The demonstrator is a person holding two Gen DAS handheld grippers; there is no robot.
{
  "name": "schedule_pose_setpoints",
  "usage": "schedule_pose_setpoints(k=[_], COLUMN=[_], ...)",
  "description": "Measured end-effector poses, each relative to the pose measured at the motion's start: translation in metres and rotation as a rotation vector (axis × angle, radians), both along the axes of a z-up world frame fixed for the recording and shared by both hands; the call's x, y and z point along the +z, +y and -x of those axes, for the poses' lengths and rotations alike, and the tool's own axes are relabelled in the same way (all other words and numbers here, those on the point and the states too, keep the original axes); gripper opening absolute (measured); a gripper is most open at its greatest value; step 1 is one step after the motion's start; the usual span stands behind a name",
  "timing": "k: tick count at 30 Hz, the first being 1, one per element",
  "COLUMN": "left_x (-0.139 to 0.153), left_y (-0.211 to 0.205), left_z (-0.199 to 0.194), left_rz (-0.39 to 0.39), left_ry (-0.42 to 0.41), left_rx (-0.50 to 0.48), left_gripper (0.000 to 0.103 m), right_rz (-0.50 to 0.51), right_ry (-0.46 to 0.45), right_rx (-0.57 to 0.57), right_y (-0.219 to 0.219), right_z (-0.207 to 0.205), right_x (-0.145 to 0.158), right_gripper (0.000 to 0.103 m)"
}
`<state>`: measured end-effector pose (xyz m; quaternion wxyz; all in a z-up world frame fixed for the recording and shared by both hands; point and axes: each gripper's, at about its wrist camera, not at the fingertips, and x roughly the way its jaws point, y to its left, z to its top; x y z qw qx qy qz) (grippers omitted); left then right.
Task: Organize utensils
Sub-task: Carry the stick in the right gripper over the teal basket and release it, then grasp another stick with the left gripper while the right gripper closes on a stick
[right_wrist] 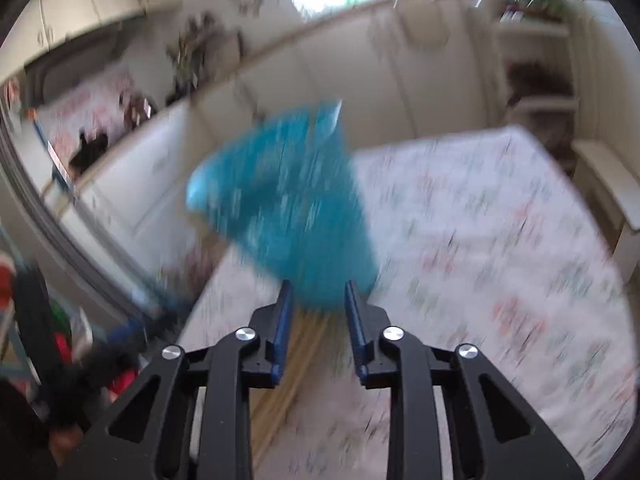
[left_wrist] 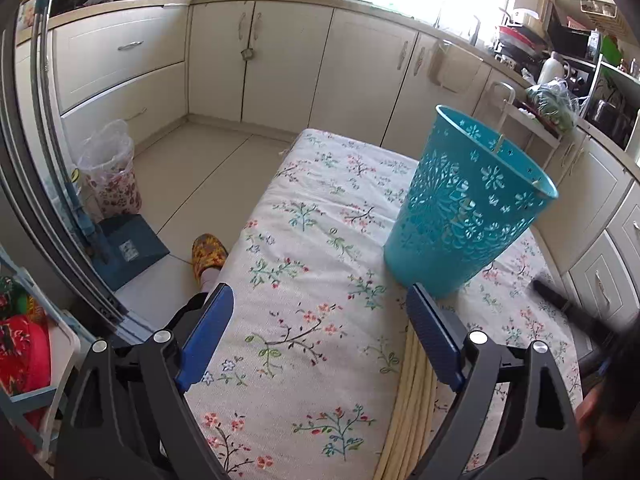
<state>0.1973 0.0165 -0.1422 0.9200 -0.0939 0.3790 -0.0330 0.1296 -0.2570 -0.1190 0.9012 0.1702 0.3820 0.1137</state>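
Left gripper (left_wrist: 320,332) jaws wide, empty, right gripper (right_wrist: 318,300) narrowly open over pale wooden chopsticks (left_wrist: 416,400), apparently untouched, perforated teal plastic basket (left_wrist: 464,204) ahead.

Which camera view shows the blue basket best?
The left wrist view shows the blue basket best: it is sharp there, standing upright on the flowered tablecloth, with its rim and cut-out flower pattern clear. In the right wrist view the basket is only a blurred blue shape, so its pattern cannot be read.
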Motion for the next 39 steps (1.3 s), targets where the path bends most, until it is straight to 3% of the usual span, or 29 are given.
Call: schedule_pose_setpoints(k=[3, 9, 14, 21, 31, 34, 39], left_x=[-0.001, -0.004, -0.014, -0.036, -0.054, -0.058, -0.059], left_y=[0.002, 0.012, 0.004, -0.032, -0.074, -0.079, -0.067], left_z=[0.004, 0.006, 0.001, -0.017, -0.042, -0.046, -0.049], left_rz=[-0.009, -0.008, -0.017, -0.101, -0.192, -0.233, -0.215], left_ry=[0.004, 0.018, 0.053, 0.123, 0.16, 0.175, 0.2], left_rx=[0.001, 0.021, -0.019, -0.132, -0.216, -0.196, -0.153], left_gripper=[0.084, 0.084, 0.085, 0.084, 0.084, 0.084, 0.084], right_rz=[0.034, 0.109, 0.179, 0.341, 0.268, 0.246, 0.226], right_ry=[0.092, 0.175, 0.145, 0.144, 0.153, 0.144, 0.141], right_rx=[0.041, 0.048, 0.083, 0.175, 0.13, 0.118, 0.12], right_y=[0.023, 0.043, 0.055, 0.043, -0.004, -0.006, -0.007], right_z=[-0.01, -0.031, -0.033, -0.024, -0.018, -0.016, -0.016], right_x=[-0.028, -0.049, -0.047, -0.047, -0.053, -0.054, -0.055], right_gripper=[0.018, 0.014, 0.014, 0.012, 0.012, 0.012, 0.012])
